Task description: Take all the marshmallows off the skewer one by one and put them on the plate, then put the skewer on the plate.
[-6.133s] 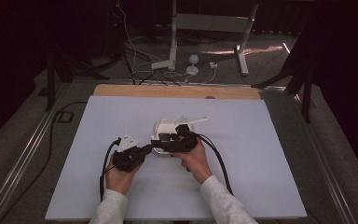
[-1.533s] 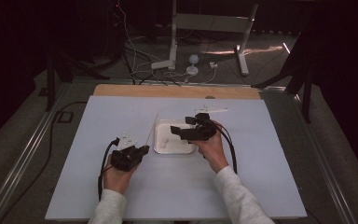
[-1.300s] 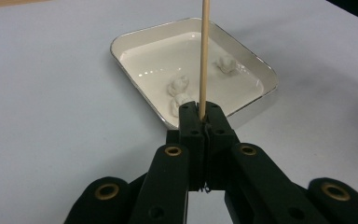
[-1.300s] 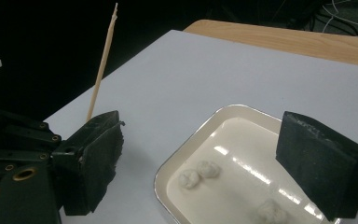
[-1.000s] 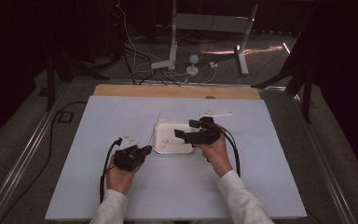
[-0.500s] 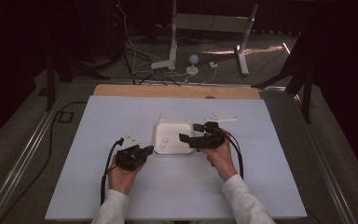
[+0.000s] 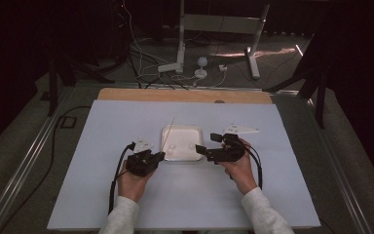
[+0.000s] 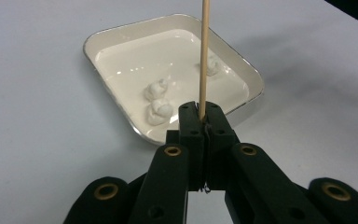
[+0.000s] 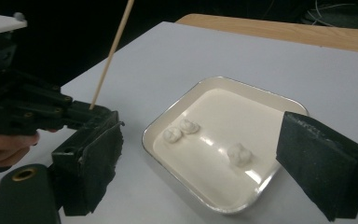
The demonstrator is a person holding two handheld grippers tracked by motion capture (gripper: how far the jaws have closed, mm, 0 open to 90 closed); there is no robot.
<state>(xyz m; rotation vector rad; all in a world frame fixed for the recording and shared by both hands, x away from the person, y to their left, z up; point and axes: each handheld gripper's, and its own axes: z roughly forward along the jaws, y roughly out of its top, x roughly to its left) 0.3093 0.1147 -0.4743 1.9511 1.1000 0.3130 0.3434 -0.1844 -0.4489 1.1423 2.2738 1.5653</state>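
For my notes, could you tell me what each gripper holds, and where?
The left gripper pinches the wooden skewer at its lower end; the right gripper is open, holding nothing.

Glossy white tray, thin wooden skewer, matt black claw pads.

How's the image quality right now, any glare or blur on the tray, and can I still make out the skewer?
High view: dim, dark surroundings, the skewer a faint thin line over the tray. Left gripper view: sharp, small glints on the tray's glossy floor, the three white lumps clear, the left gripper shut on the skewer. Right gripper view: slightly soft, with a sheen across the tray; the right gripper jaws blurred in the foreground.
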